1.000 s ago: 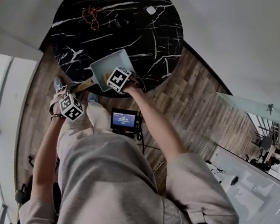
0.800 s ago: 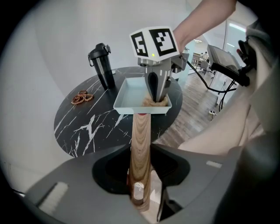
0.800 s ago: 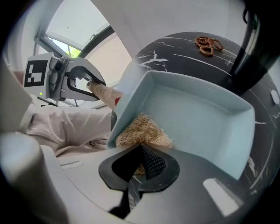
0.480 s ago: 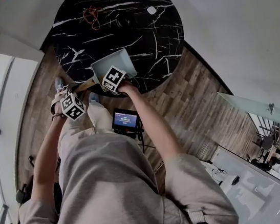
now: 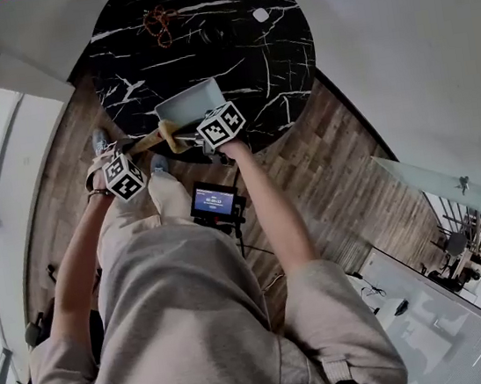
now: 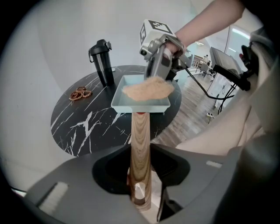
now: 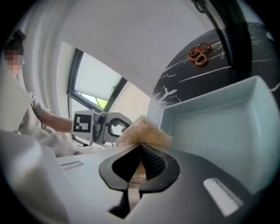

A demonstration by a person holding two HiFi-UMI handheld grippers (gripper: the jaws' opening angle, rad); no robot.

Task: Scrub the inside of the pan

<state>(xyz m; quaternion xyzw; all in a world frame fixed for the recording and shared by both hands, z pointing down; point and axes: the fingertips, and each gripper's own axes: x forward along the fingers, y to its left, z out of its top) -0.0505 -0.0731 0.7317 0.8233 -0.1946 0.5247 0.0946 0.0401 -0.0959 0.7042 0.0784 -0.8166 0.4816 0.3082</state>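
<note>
A light-blue square pan [image 5: 185,104] rests near the front edge of the round black marble table [image 5: 248,52]. Its wooden handle [image 6: 141,144] points toward me, and my left gripper [image 6: 141,175] is shut on it. In the head view this gripper [image 5: 123,176] is off the table's front left edge. My right gripper [image 7: 140,151] is shut on a tan scrub sponge [image 7: 144,131]. In the left gripper view the sponge [image 6: 148,89] lies over the near right part of the pan [image 6: 131,103] under the right gripper [image 6: 159,57]. The pan's inside [image 7: 223,127] looks bare.
A black bottle [image 6: 101,62] stands at the back of the table. A brown coiled cord [image 5: 156,21] and a small white thing [image 5: 261,16] lie at the far side. A small screen on a stand [image 5: 214,203] sits between my legs over the wood floor.
My right gripper with the sponge slid a little left across the pan, then back to the right. The left gripper and the pan handle have stayed almost still.
</note>
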